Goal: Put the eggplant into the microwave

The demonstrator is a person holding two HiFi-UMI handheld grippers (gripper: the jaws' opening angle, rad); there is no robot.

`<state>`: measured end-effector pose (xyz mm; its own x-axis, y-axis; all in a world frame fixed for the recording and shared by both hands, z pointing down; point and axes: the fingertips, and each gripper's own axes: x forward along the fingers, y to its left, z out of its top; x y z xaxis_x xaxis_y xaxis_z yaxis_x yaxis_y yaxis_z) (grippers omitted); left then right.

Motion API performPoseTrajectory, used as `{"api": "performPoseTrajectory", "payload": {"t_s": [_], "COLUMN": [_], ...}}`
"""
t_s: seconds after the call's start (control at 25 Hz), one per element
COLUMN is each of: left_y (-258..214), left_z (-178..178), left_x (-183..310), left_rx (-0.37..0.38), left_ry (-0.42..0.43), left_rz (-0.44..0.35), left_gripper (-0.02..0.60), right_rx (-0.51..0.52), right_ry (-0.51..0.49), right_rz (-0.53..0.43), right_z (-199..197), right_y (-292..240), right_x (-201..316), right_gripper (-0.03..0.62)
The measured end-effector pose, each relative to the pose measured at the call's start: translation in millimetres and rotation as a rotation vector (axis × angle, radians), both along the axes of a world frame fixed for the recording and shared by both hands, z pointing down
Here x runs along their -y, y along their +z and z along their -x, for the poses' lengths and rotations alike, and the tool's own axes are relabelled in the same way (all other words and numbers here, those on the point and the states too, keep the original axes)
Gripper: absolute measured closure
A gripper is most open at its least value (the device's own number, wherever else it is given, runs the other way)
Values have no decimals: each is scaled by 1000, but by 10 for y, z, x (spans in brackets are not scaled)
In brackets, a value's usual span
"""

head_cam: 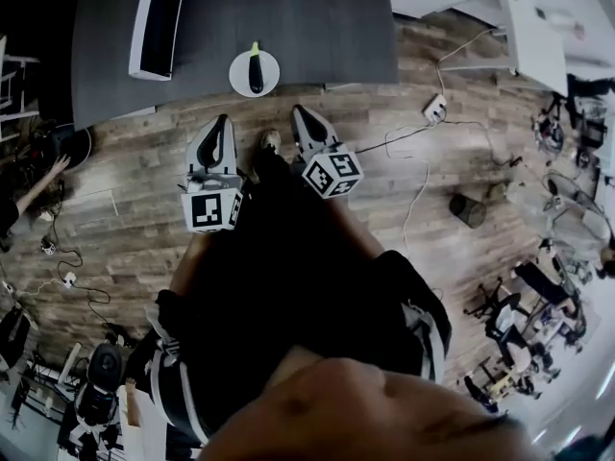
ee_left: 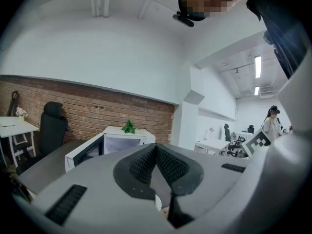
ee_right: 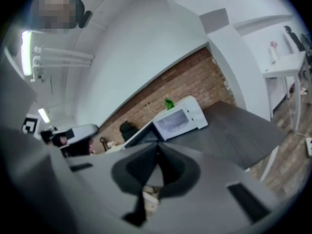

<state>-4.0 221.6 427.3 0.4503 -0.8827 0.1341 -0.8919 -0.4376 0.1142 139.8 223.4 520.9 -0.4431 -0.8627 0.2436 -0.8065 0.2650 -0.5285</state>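
The dark eggplant (head_cam: 256, 71) with a green stem lies on a small white plate (head_cam: 237, 73) at the near edge of the dark grey table (head_cam: 327, 27). The white microwave (head_cam: 159, 17) stands at the table's left with its door swung open; it also shows in the left gripper view (ee_left: 124, 139) and the right gripper view (ee_right: 179, 118). My left gripper (head_cam: 223, 121) and right gripper (head_cam: 299, 111) hover over the wooden floor just short of the table, on either side of the plate. Both are shut with nothing in them; the pads meet in the left gripper view (ee_left: 156, 147) and the right gripper view (ee_right: 157, 147).
Cables and a power strip (head_cam: 434, 109) lie on the floor to the right, near a small dark round object (head_cam: 469, 209). A black office chair (ee_left: 52, 126) stands by the brick wall. A person's hand (head_cam: 43, 182) reaches in at the left. More chairs crowd the lower right.
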Motion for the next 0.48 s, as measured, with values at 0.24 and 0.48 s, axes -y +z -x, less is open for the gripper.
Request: {"api": "performPoseTrajectory", "payload": {"t_s": [0.24,0.48], "left_y": [-41,-91], "left_z": [-167,-213], "left_x": [150,320], "left_rx": [35,18], "left_ry": [-10,-45], "left_rz": [-22,-31], "left_gripper": [545,545], "right_rx": [72,110], "right_ry": [-62,-78], "right_rz": [82,200], "right_z": [-26,-10], "right_y": [342,902], "right_x": [302,486], "right_gripper": [560,560]}}
